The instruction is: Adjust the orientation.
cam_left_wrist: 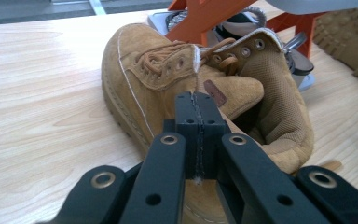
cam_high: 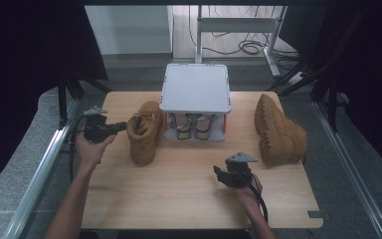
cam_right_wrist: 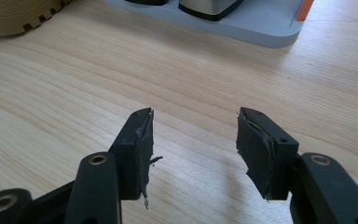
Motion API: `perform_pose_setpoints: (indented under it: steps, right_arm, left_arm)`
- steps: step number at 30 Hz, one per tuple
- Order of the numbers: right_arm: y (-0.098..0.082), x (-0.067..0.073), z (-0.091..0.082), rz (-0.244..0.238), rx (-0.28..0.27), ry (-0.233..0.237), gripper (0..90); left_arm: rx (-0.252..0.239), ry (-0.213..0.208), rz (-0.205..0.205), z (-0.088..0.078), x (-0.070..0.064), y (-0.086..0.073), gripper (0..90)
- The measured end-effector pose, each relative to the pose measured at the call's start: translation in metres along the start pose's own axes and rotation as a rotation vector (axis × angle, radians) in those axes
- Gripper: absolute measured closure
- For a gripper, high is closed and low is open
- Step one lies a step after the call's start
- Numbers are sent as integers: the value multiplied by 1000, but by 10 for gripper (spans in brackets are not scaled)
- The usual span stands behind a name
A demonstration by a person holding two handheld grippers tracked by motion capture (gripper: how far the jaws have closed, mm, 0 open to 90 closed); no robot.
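Nearest, right gripper (cam_high: 221,174) rests on tabletop (cam_high: 179,199) toward near-right corner, jaws apart, nothing between. Left gripper (cam_high: 122,126) at left edge, jaws pressed together, tips at collar of upright boot (cam_high: 144,132); whether any fabric is pinched I cannot tell. Farther, second boot (cam_high: 280,132) lies on its side by right edge. Shoe rack (cam_high: 196,89) at far edge, sandals (cam_high: 193,126) on lower shelf. Judged step: shifting upright boot toward rack. Next move needs sure hold on collar.

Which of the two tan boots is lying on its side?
The boot at the right, beside the small grey shelf: it lies tipped over, its ridged sole facing the shelf. The other boot, left of the shelf, stands on its sole.
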State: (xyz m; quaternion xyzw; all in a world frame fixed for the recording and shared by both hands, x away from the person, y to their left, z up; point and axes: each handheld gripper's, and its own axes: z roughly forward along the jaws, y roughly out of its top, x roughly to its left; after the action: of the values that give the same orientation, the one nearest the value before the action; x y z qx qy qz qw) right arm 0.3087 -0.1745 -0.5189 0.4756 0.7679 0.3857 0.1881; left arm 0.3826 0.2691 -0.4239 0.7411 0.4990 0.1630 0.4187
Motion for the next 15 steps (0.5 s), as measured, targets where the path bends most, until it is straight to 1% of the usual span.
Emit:
perform_pose_setpoints:
  steps: [1, 2, 4, 7, 15]
  right_arm:
    - [0, -1, 0, 4, -2, 0, 462]
    - [0, -1, 0, 4, -2, 0, 462]
    - [0, 0, 0, 2, 0, -1, 462]
    - [0, 0, 0, 1, 1, 0, 462]
    - [0, -2, 0, 4, 1, -1, 462]
  left_arm:
    - [-9, -20, -9, -2, 0, 0, 900]
    - [-19, -29, -9, -3, 0, 0, 900]
    - [-23, -24, 0, -5, -2, 1, 900]
    - [-28, -39, 7, -7, -6, 3, 900]
    - [-33, -59, 8, -10, -9, 3, 898]
